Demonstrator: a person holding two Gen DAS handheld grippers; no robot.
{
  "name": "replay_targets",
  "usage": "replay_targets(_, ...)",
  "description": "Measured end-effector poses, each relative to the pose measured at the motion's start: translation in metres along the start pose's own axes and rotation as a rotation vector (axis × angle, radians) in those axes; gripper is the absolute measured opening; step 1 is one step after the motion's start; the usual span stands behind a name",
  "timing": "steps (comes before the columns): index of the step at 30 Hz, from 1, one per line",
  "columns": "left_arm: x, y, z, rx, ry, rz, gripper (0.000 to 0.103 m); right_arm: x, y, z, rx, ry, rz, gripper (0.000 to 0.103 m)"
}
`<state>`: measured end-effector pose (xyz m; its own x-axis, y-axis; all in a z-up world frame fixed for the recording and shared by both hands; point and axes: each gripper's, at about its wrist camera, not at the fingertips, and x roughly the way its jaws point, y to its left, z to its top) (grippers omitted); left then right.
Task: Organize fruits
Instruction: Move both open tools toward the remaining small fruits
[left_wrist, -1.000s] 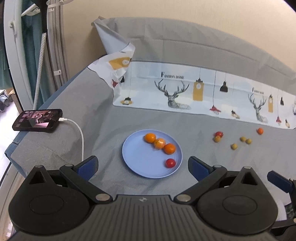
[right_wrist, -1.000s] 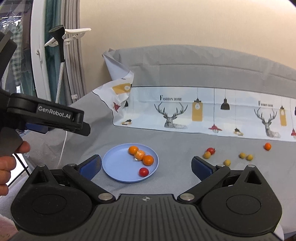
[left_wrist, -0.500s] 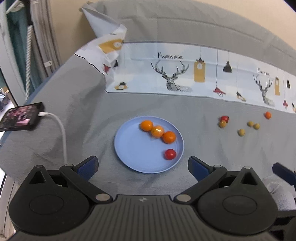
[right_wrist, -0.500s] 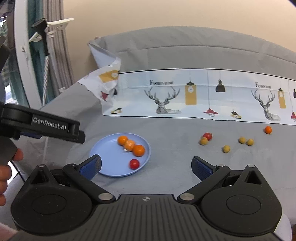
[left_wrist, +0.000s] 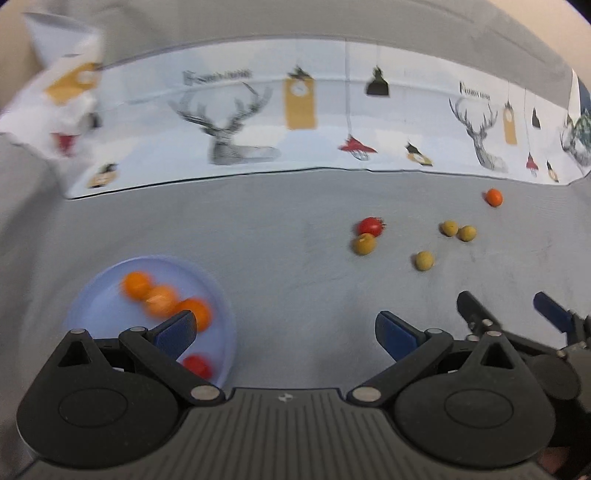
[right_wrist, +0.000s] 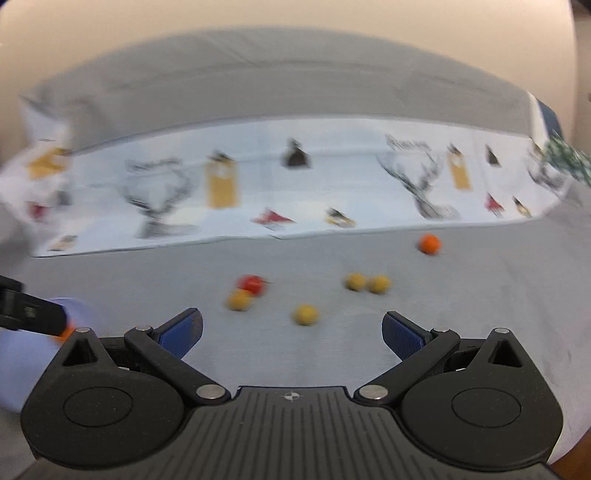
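A light blue plate (left_wrist: 110, 280) lies at the lower left of the left wrist view with three orange fruits (left_wrist: 162, 299) and a red tomato (left_wrist: 197, 363) on it. Loose on the grey cloth are a red tomato (left_wrist: 370, 226), several yellow-green fruits (left_wrist: 424, 260) and a small orange fruit (left_wrist: 494, 197). My left gripper (left_wrist: 286, 332) is open and empty, its left finger over the plate. My right gripper (right_wrist: 291, 330) is open and empty, just short of a yellow fruit (right_wrist: 305, 315). The right view is blurred.
A white printed sheet with deer and lamps (left_wrist: 295, 110) lies across the back of the grey cloth. The right gripper's blue-padded fingers (left_wrist: 554, 317) show at the lower right of the left wrist view. Part of the left gripper (right_wrist: 29, 314) crosses the right view's left edge.
Both grippers have swung right and moved closer to the table. The plate has slid to the left in both views and the loose fruits now sit near the centre. Both stay open.
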<state>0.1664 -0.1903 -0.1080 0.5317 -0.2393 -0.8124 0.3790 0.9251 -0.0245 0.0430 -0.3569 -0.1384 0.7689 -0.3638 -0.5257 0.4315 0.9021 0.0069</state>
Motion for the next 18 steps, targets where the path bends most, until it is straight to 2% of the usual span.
replay_targets(6, 0.091, -0.042, 0.038, 0.068, 0.066, -0.020, 0.103, 0.093, -0.031, -0.015, -0.020, 0.042, -0.087, 0.102)
replay_targets(8, 0.117, -0.051, 0.046, 0.084, 0.081, -0.027, 0.103, 0.119, -0.050, -0.011, 0.037, 0.082, -0.122, 0.102)
replay_targets(10, 0.143, -0.060, 0.053, 0.100, 0.100, -0.021, 0.103, 0.141, -0.066, -0.004, 0.096, 0.078, -0.127, 0.102)
replay_targets(13, 0.175, -0.069, 0.061, 0.112, 0.109, 0.016, 0.103, 0.176, -0.077, 0.004, 0.098, 0.087, -0.158, 0.102)
replay_targets(16, 0.199, -0.074, 0.067, 0.121, 0.111, 0.039, 0.103, 0.209, -0.081, 0.007, 0.099, 0.149, -0.170, 0.102)
replay_targets(18, 0.211, -0.074, 0.067, 0.122, 0.123, 0.040, 0.103, 0.217, -0.080, 0.007, 0.091, 0.114, -0.172, 0.103)
